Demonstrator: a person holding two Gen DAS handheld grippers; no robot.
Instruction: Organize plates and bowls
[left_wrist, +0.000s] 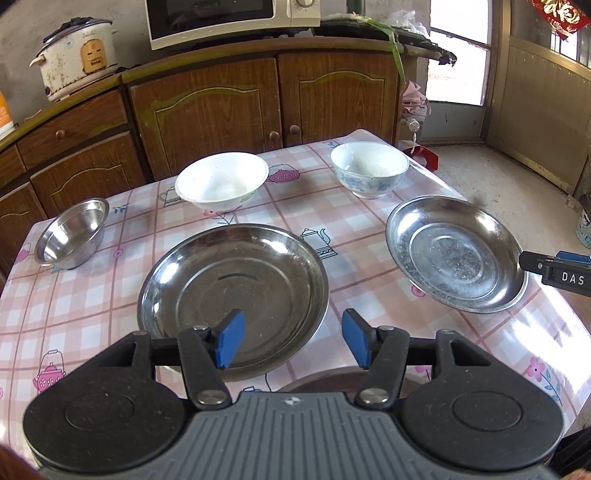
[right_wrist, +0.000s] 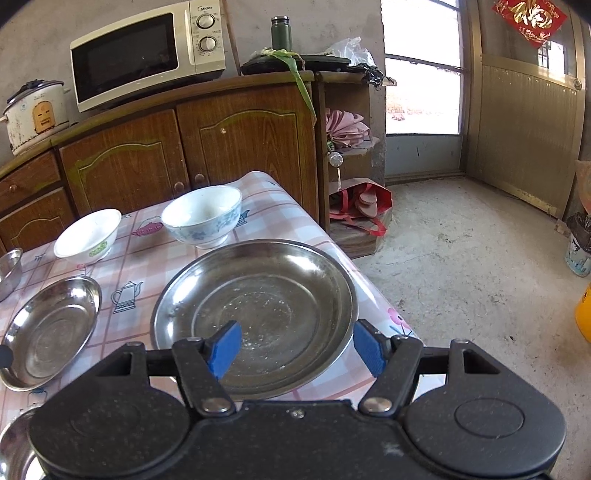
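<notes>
Both wrist views look down – sharing the table (left_wrist: 369, 280)

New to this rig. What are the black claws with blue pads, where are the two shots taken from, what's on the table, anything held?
No robot: a person holds a two-finger gripper in each hand, each with a camera looking along its fingers. One picture is from the left gripper, one from the right gripper. Both are open and hold nothing. On the checked tablecloth lie two steel plates, a small steel bowl, a white bowl and a blue-patterned bowl.
</notes>
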